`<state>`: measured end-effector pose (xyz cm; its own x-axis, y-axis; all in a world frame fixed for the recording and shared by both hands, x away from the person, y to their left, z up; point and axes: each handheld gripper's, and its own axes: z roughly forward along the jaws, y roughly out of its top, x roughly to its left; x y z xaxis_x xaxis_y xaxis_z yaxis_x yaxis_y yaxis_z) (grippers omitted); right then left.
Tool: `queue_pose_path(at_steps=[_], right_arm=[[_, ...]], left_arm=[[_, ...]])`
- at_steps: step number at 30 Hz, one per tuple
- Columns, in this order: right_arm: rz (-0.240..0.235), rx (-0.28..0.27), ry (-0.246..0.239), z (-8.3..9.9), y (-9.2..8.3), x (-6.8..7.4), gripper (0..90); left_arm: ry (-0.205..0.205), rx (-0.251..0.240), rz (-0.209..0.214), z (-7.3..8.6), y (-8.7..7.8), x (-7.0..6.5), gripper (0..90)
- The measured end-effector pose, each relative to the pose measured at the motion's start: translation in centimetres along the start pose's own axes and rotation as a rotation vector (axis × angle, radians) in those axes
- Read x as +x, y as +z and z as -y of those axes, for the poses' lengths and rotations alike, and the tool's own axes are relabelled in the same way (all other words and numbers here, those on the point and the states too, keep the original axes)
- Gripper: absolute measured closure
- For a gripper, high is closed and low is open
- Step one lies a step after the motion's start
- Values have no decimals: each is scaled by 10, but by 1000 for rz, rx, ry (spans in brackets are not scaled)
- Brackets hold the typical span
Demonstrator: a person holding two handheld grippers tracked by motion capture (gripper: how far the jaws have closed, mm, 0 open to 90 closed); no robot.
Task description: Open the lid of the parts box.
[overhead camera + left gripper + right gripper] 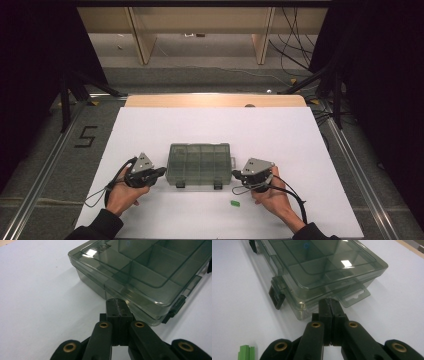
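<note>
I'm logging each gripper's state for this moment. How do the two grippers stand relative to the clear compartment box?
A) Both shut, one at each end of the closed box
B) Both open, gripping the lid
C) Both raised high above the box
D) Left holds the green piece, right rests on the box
A: the left gripper and right gripper have their jaws pressed together at opposite ends of the closed compartment box, while the green piece lies loose on the table.
</note>
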<state>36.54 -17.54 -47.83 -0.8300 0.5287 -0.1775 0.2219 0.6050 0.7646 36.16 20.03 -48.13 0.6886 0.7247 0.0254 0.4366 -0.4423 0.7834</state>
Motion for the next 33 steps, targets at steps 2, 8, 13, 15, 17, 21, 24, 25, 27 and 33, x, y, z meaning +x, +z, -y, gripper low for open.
queue_pose_path(at_steps=[2, 8, 13, 15, 17, 21, 24, 25, 27, 33], right_arm=[[-6, 3, 4, 0, 0, 1, 900], [-17, -9, -2, -1, 1, 1, 900], [-21, -21, -4, -5, 0, 1, 900], [-16, -31, -7, -6, 0, 0, 900], [-20, -42, -4, -8, -1, 0, 900], [-10, -63, -3, -10, -1, -1, 900], [-7, -71, -1, -11, 0, -1, 899], [0, -79, -7, -12, 1, -1, 898], [-2, -87, -7, -14, 2, -1, 896], [14, -111, -10, -18, 4, -3, 896]], left_arm=[[35, 13, 17, -1, -2, 1, 900], [14, -3, 30, -2, -1, -5, 899], [21, -18, 34, -4, -3, -5, 899], [17, -28, 26, -5, -4, -7, 899], [17, -33, 23, -6, -5, -7, 899], [29, -36, 19, -8, -7, -8, 899], [23, -62, 12, -10, -7, -9, 899], [18, -66, 18, -11, -7, -9, 899], [24, -79, 9, -12, -9, -9, 899], [48, -91, -12, -18, -11, -7, 899]])
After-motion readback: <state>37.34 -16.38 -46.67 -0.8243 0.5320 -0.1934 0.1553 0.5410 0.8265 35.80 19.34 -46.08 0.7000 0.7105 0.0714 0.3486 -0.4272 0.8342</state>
